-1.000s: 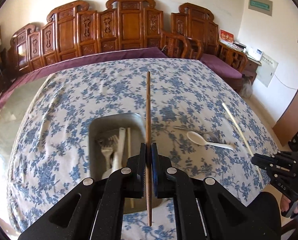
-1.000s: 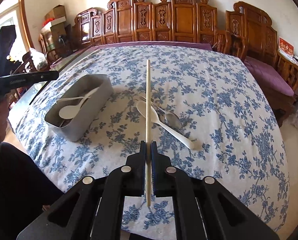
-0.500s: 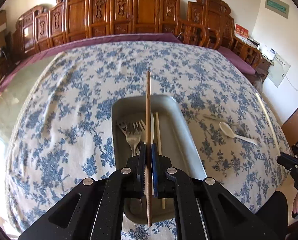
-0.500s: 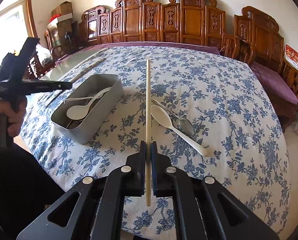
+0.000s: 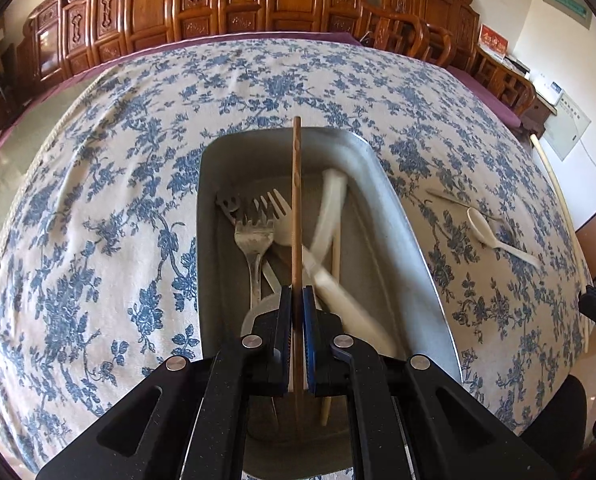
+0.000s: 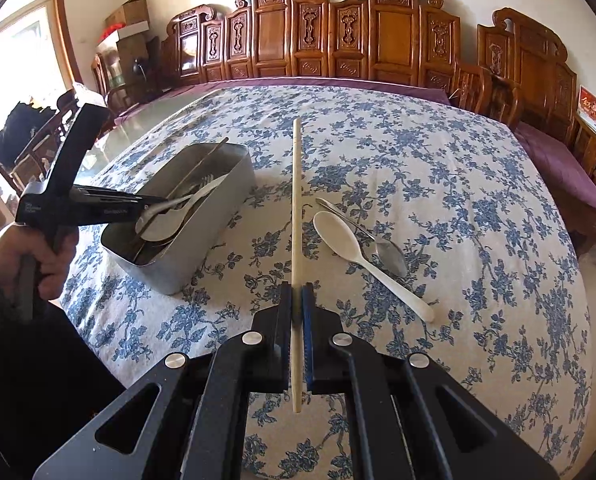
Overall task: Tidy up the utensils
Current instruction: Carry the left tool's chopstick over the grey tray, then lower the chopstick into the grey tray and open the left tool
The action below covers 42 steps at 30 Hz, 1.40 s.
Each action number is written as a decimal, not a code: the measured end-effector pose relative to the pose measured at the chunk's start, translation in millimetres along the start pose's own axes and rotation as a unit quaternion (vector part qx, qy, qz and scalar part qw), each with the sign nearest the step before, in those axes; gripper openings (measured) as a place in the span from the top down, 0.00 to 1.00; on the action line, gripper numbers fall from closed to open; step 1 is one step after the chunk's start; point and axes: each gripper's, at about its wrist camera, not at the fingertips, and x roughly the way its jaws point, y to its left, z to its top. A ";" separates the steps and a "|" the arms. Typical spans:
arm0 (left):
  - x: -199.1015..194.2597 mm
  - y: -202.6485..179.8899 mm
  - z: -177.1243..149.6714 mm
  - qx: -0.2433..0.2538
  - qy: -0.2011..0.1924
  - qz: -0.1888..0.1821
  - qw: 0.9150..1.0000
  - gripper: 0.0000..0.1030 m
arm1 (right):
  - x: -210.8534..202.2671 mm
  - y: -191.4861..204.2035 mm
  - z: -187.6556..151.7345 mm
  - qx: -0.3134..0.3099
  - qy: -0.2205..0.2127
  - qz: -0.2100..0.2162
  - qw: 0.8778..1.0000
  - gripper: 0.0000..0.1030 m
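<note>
Only the right wrist view shows the steel spoon.

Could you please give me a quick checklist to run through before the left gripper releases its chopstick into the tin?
1. Left gripper clamped on brown chopstick: ok.
2. Chopstick over the metal tin: ok.
3. Chopstick lined up along the tin: ok.
4. Chopstick tip clear of the tin's far wall: cannot tell.
5. Right gripper holding pale chopstick away from the tin: ok.
6. White spoon and metal spoon put away: not ok.
</note>
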 end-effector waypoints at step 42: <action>-51.7 34.2 0.8 -0.023 -0.077 -0.007 0.997 0.96 | 90.6 96.3 76.2 0.024 0.044 0.081 0.995 0.94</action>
